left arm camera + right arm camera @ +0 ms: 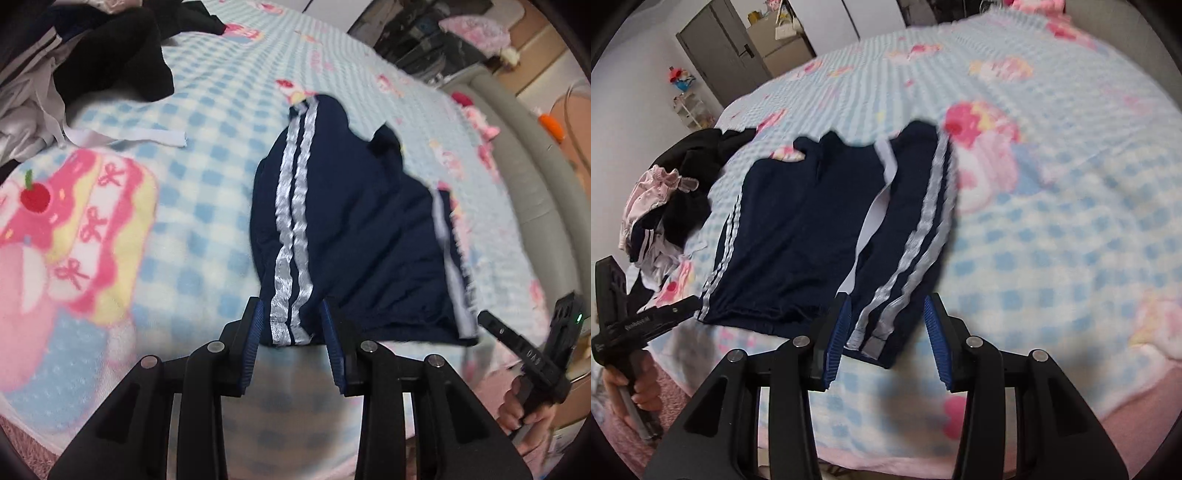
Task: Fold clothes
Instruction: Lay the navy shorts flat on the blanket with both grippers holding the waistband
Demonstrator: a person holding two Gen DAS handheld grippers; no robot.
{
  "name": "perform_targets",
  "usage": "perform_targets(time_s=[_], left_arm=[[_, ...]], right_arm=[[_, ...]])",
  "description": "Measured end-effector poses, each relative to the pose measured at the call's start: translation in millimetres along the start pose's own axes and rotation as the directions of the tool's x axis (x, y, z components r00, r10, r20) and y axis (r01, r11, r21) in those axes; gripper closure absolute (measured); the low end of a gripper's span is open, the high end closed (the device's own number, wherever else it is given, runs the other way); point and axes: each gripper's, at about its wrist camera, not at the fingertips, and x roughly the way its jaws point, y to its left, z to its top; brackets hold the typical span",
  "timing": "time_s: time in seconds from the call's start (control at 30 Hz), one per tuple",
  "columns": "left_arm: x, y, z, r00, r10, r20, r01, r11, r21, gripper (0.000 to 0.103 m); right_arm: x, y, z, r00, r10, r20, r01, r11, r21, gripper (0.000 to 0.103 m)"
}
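Shorts: navy shorts (354, 236) with paired white side stripes are lying spread on the bed, hems toward the camera and near the bed's front edge; the far end is blurring in both views.
Blanket: a blue-and-white checked blanket (192, 206) printed with pink cake motifs is covering the bed and carrying the garment.
Laundry pile: a heap of dark, white and pink clothes (665, 199) is sitting on the blanket to the shorts' left, just beside them in the right wrist view.
Door: a grey door (716, 55) is standing closed in the room's far corner behind the bed.
Left gripper: the left gripper (291, 332) is hovering at the left leg's striped hem, jaws standing wide apart with the hem edge between the blue pads (255, 332); whether a pad is touching the cloth cannot be told, and nothing is being clamped.
Right gripper: the right gripper (886, 332) is sitting at the right leg's striped hem, jaws likewise spread wide, the hem corner lying between the pads and gripping nothing.
Strap: a white strap (129, 138) is trailing flat from the pile across the blanket.
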Motion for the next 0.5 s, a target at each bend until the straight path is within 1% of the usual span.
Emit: perform_targets(time_s=[0.07, 0.1, 0.13, 0.17, 0.27, 0.33, 0.4, 0.43, 0.47, 0.5], left_arm=[[5, 0, -5, 1.000, 0.026, -0.015, -0.026, 1.000, -0.002, 0.067], [3, 3, -7, 1.000, 0.015, -0.008, -0.016, 1.000, -0.009, 0.067], [-1, 5, -9, 1.000, 0.003, 0.001, -0.003, 1.000, -0.016, 0.067], [-4, 8, -9, 1.000, -0.020, 0.007, 0.021, 1.000, -0.023, 0.067], [-3, 14, -5, 0.991, -0.137, -0.001, 0.136, 0.989, -0.066, 0.067], [6, 15, -2, 0.984, -0.180, -0.017, 0.178, 0.981, -0.078, 0.067], [16, 7, 1, 0.984, -0.175, -0.031, 0.173, 0.983, -0.060, 0.069], [19, 2, 2, 0.987, -0.159, -0.033, 0.157, 0.987, -0.043, 0.072], [17, 0, 1, 0.989, -0.146, -0.031, 0.145, 0.989, -0.028, 0.087], [13, -2, 0, 0.991, -0.134, -0.028, 0.134, 0.991, -0.013, 0.089]], right_arm=[[16, 1, -7, 0.995, -0.094, -0.038, 0.093, 0.995, -0.023, 0.061], [19, 0, -10, 0.992, -0.124, -0.039, 0.123, 0.992, -0.028, 0.061], [17, -3, -13, 0.992, -0.121, -0.031, 0.121, 0.993, -0.018, 0.061], [14, -5, -15, 0.994, -0.109, -0.023, 0.109, 0.994, -0.003, 0.061], [6, -7, -16, 0.999, -0.045, 0.006, 0.045, 0.999, 0.003, 0.061], [8, -6, -12, 1.000, 0.014, 0.000, -0.014, 1.000, 0.015, 0.061], [16, -3, -11, 0.999, 0.052, -0.015, -0.052, 0.998, 0.031, 0.061], [17, -1, -11, 0.998, 0.060, -0.018, -0.059, 0.998, 0.030, 0.064], [16, 0, -10, 0.998, 0.062, -0.018, -0.061, 0.998, 0.024, 0.075], [16, 1, -10, 0.998, 0.064, -0.019, -0.064, 0.998, 0.017, 0.078]])
